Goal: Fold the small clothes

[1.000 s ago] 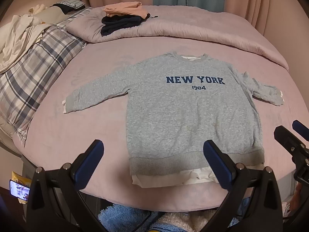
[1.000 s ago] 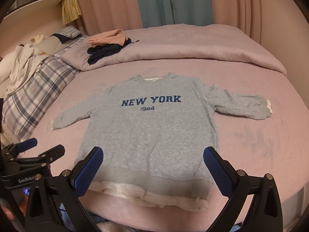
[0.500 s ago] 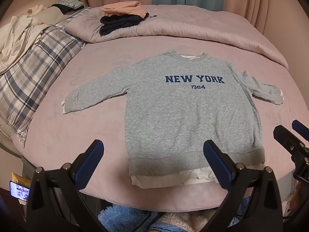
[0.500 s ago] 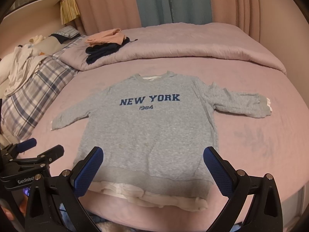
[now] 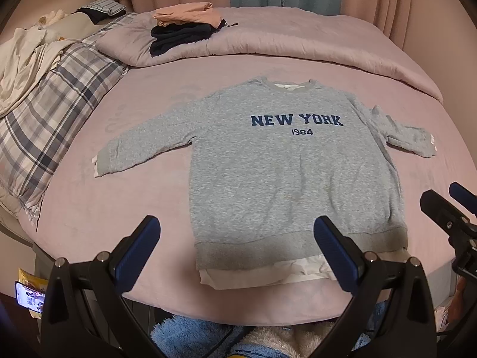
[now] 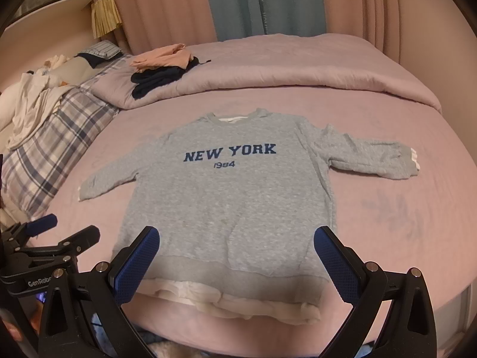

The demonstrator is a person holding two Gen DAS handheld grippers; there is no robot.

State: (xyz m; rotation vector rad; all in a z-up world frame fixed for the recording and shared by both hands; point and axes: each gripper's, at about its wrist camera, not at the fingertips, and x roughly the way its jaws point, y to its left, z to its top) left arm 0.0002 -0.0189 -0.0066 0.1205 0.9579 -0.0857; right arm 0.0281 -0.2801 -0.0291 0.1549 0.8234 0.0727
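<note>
Sweatshirt (image 5: pixel 286 173) lay flat, mid-bed (image 5: pixel 125 208). Both grippers, left (image 5: pixel 237 249) and right (image 6: pixel 237 256), hovered near its hem, fingers spread, empty. Folded clothes (image 5: pixel 182 29) on far duvet; plaid pillow (image 5: pixel 50 113) left.

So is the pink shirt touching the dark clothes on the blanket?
Touching. The right wrist view shows the pink shirt lying right on top of the dark clothes, no gap between.

Dim, warm pinkish indoor light, soft from above. Faint shadows under sweatshirt (image 5: pixel 286 173) hem. No glare. Strong fisheye bending, dark vignette in corners. Centre sharp; edges softer; slight grain in both views.
</note>
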